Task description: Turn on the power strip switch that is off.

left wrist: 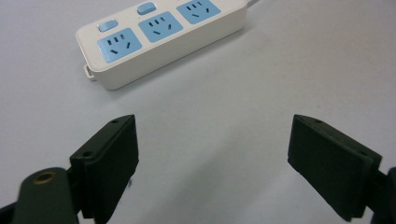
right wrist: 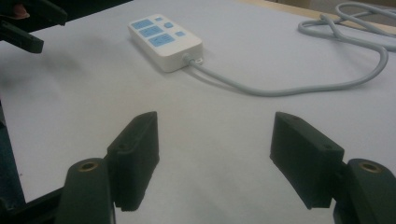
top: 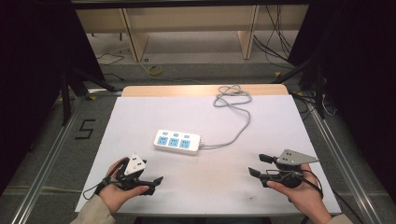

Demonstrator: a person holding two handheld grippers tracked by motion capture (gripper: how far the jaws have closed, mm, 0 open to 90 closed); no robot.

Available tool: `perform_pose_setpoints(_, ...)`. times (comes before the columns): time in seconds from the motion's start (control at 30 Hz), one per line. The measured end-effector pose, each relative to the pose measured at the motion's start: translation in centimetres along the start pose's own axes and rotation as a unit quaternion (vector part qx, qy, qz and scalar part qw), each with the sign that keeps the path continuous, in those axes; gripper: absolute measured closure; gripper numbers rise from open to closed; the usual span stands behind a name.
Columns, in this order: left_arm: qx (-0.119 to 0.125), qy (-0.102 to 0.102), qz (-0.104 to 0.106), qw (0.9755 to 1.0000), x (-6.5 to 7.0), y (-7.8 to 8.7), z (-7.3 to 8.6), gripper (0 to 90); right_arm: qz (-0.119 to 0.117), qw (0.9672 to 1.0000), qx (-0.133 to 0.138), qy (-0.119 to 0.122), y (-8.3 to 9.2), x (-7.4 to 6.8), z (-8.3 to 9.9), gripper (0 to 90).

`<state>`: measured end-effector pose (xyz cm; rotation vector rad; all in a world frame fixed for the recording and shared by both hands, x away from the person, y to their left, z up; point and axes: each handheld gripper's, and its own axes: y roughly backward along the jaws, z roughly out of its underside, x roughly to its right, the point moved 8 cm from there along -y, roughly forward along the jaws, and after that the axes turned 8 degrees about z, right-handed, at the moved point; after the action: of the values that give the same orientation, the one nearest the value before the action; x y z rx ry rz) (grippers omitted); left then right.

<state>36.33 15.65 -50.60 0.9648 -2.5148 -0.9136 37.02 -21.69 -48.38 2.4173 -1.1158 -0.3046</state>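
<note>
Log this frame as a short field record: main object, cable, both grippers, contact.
object: white power strip, three blue sockets, flat near the middle of the white table
cable: grey cord runs from the strip's right end to a loose coil at the far edge
left gripper: open, nothing between jaws, aimed at the strip
right gripper: open, nothing between jaws, near the right edge
contact: none, both grippers apart from strip and cord

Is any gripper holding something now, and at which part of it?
Nothing is held. The left gripper and the right gripper are both open and empty, apart from the power strip.
</note>
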Motion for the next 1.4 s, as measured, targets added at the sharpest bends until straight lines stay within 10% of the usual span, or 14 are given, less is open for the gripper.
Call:
perform_pose_setpoints(0.23,0.000,0.003,-0.020,0.9998,-0.8,0.3,0.1,22.2,0.000,1.0000,-0.001,0.000,0.0,0.1,0.1,32.9)
perform_pose_setpoints(0.63,-0.028,-0.001,-0.020,0.9994,-1.0,1.1,0.5,88.9,-0.001,1.0000,-0.004,0.000,0.0,0.0,0.1,32.7)
perform_pose_setpoints(1.4,-0.021,0.058,-0.012,0.9981,-1.0,1.3,-1.2,89.8,-0.002,1.0000,-0.004,-0.001,-0.1,0.0,0.2,32.0)
